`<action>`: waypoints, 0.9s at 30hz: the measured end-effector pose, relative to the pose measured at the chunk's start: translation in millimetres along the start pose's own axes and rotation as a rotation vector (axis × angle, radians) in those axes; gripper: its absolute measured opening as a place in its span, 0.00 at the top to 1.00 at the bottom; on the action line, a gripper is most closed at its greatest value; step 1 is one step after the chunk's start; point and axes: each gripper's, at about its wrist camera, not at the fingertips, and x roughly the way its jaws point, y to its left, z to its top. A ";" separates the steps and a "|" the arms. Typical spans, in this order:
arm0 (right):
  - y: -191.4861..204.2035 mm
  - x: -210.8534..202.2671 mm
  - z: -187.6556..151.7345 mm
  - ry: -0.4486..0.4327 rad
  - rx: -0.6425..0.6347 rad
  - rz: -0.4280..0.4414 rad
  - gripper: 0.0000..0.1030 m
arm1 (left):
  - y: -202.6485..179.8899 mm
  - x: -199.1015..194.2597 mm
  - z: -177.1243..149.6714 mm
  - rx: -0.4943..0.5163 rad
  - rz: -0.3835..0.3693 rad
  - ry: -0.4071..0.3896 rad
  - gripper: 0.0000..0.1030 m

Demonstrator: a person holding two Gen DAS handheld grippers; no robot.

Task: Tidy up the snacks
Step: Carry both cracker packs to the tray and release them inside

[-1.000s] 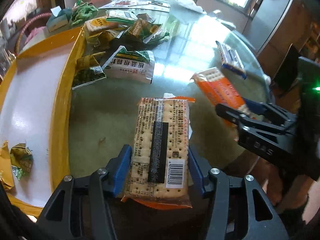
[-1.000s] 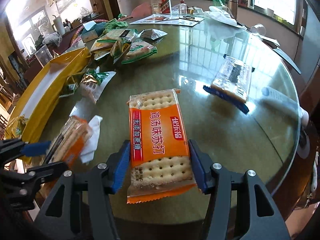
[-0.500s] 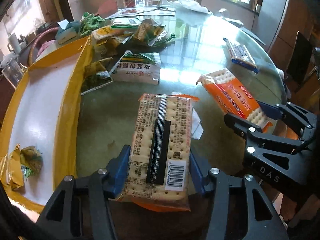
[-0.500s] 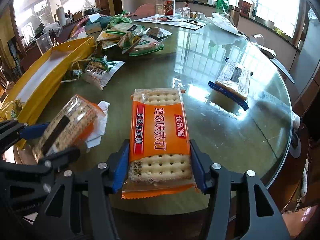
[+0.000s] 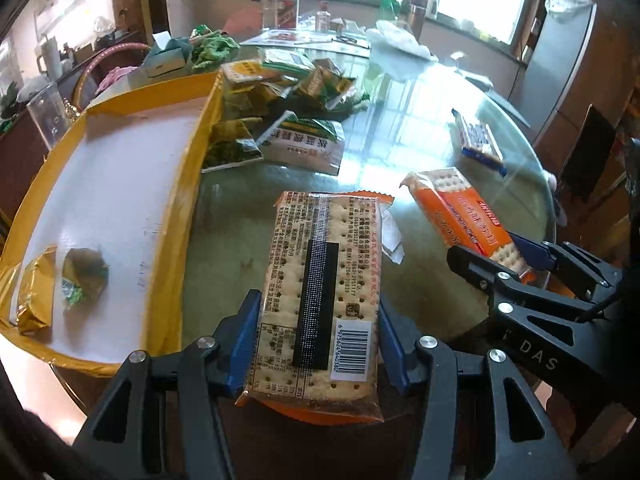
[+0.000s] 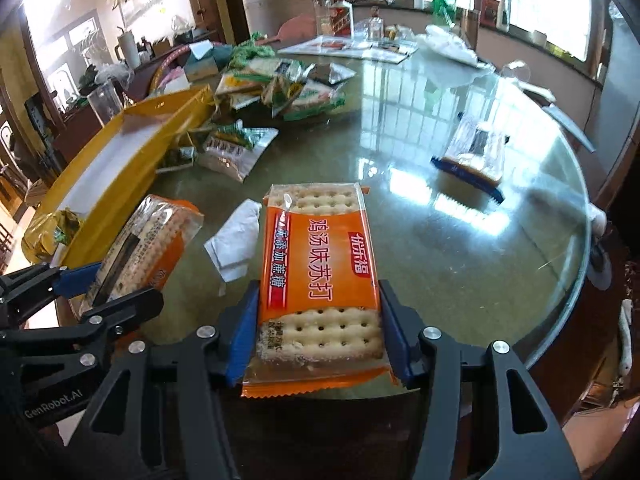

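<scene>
Glossy round glass tops the counter (image 6: 460,248), which mirrors the bright windows behind it in a cluttered dining room. Bottles, papers and a white plastic bag crowd its far edge. To the left lies a yellow tray (image 5: 188,184) with a white floor, holding two crumpled wrappers (image 5: 60,284). A heap of green snack packets (image 6: 280,88) sits just beyond the tray's far end, and one blue-edged cracker pack (image 6: 474,152) lies alone, well apart on the right. A white paper scrap (image 6: 236,236) rests on the glass between the two grippers. The left gripper (image 5: 316,344) pinches a cracker pack, barcode side up (image 5: 324,288), held above the counter's near edge beside the tray. The right gripper (image 6: 320,332) pinches an orange cracker pack, label up (image 6: 320,264), just beside it. Three cracker packs show in all.
</scene>
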 end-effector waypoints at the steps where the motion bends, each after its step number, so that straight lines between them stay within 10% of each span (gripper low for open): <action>1: 0.7 -3.5 0.5 -0.010 0.004 0.003 0.45 | 1.2 -3.7 -0.4 -0.007 -0.002 -0.010 0.47; 27: 102.0 -18.4 49.3 -0.040 -0.095 0.300 0.45 | 139.0 -89.6 24.6 -0.334 0.139 -0.197 0.48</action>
